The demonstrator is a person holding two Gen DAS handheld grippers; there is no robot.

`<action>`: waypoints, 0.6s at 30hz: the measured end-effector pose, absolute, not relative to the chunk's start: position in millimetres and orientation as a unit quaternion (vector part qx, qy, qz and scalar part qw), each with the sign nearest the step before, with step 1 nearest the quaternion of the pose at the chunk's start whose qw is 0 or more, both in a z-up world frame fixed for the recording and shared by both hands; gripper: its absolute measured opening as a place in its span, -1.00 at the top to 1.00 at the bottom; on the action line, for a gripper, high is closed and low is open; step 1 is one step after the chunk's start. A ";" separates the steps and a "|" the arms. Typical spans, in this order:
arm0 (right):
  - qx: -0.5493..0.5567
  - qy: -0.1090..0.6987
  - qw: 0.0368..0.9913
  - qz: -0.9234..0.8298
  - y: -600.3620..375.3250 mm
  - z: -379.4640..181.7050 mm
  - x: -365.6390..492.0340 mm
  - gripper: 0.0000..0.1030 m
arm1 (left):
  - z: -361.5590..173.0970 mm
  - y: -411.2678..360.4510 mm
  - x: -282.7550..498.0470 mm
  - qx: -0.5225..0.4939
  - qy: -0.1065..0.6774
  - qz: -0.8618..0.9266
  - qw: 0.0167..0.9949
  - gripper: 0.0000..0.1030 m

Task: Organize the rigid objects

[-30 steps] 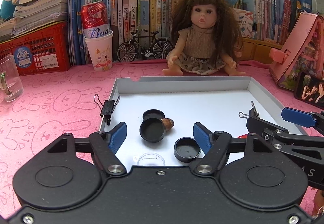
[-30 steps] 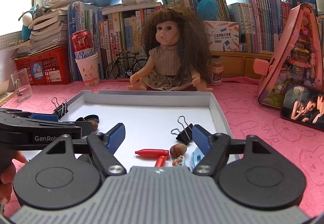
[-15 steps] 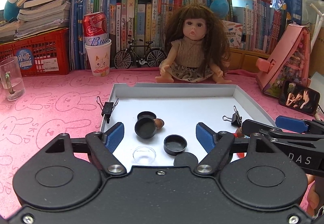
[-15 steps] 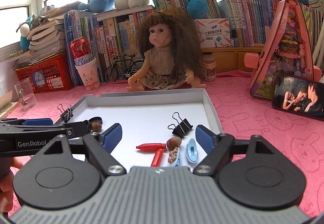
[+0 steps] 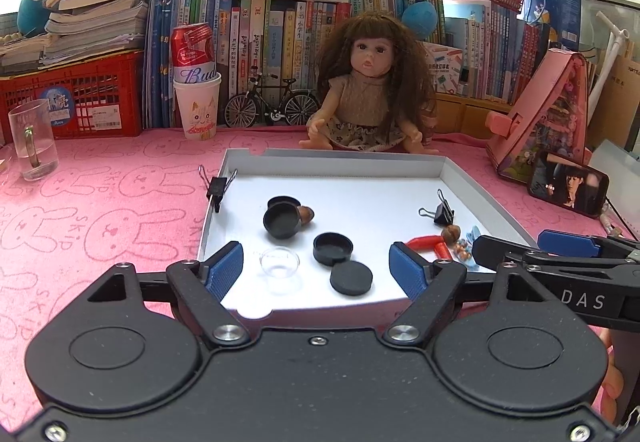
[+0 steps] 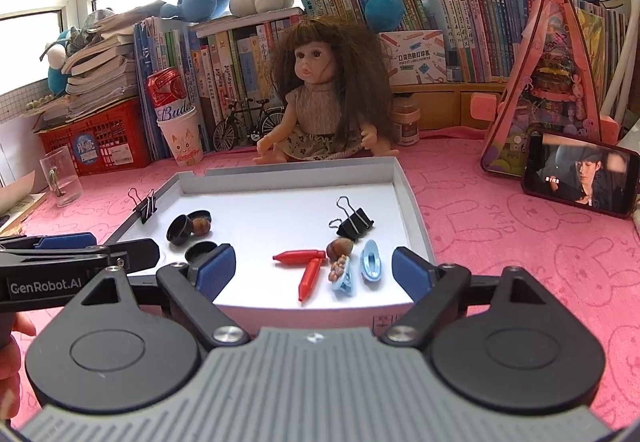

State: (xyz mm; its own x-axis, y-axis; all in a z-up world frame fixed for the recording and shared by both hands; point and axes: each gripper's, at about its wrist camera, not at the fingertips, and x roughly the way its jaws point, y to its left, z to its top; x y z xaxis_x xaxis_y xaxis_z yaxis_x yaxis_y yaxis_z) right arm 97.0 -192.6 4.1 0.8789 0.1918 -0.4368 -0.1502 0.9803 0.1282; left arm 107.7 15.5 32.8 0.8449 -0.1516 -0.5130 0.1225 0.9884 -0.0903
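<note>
- L gripper: jaws apart, nothing between the pads; sits over near edge of white tray, angled down toward it.
- R gripper: jaws opening, wide apart, nothing gripped; also at tray's near edge, tilted down. Each gripper shows in the other's view, side by side, not touching.
- L view only: clear dish and flat black lid near front edge, black cap just behind.
- R view shows better: red crayons, blue clips, nut, binder clip, all bunched at tray's right front.
- Both views: tilted black cap w/ 2nd nut touching it, left side; another binder clip clamped on left wall.
- Tray centre and back are bare white floor; low walls all round.
- Doll sits right behind far wall; phone well to the right on pink cloth.
</note>
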 end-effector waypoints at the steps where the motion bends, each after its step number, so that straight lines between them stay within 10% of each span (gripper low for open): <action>1: 0.045 0.231 0.968 0.089 -192.8 3.2 95.0 -0.77 | 31.9 16.4 105.1 -0.027 0.271 -0.072 0.960 -0.53; 18: 0.024 0.277 0.958 0.071 -189.5 -25.4 84.6 -0.81 | 5.1 16.9 72.7 0.003 0.288 -0.058 0.956 -0.54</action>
